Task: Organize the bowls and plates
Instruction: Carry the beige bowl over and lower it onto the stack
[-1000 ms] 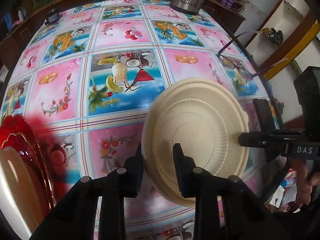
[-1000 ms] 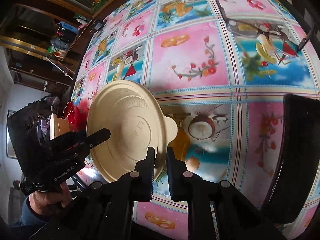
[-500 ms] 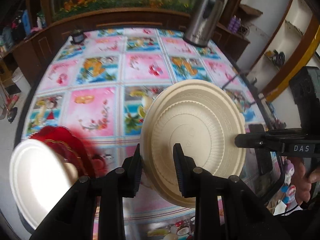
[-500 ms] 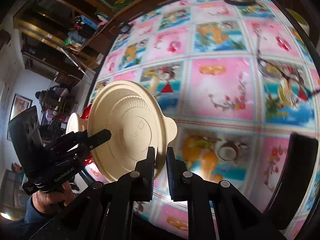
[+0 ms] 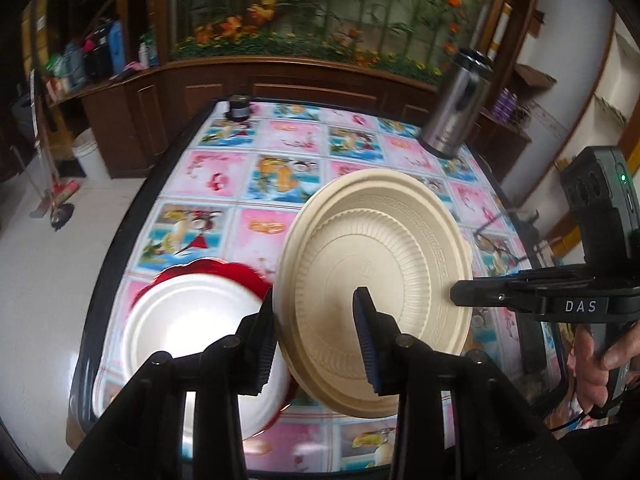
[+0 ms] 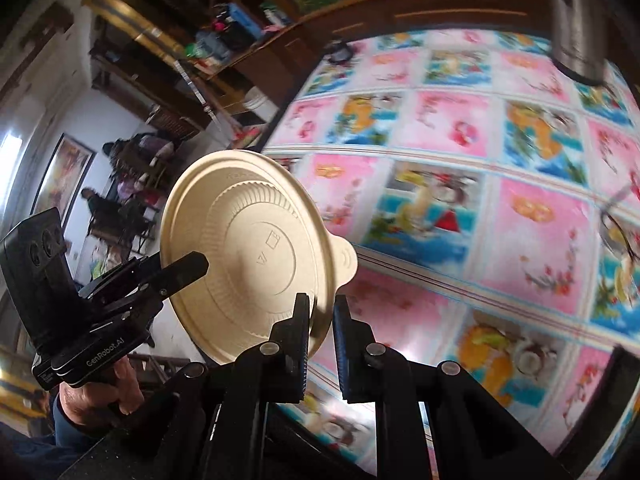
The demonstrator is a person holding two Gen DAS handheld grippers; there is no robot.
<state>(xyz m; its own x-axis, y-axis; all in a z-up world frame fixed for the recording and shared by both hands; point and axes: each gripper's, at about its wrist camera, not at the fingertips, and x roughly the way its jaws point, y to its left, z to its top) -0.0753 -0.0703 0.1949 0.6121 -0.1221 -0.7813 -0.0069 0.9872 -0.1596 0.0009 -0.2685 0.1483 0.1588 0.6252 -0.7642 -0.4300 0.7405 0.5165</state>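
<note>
Beige moulded-fibre plate (image 5: 376, 284) was held off the counter (image 5: 280, 152), tilted nearly on edge, above the near part of the counter. Right gripper (image 6: 320, 320) had its jaws pressed close together, pinching the plate's rim just below the small tab; in the left wrist view it showed as a black finger reaching in at the plate's right rim. Left gripper (image 5: 316, 316) straddled the opposite rim, jaws partly spread and just been opening; the left pad sat against the rim's outer edge, while the right pad looked to stand off the plate face, so the grip there seemed loose or releasing, cannot tell contact for certain. White plate (image 5: 192, 344) sat on a red scalloped plate (image 5: 240, 276) near the counter's near-left corner, just beside the beige plate and partly behind it. Steel thermos (image 5: 456, 104) stood at the far-right edge, a small dark jar (image 5: 239, 109) at the far edge. Judgement: the plate looked light, thin, fairly stiff but a little flexy, matte and not slippery, unlikely to shatter yet the rim could crease if squeezed hard. Best hold was the flat patterned rim or the tab, not the ribbed slope.
</note>
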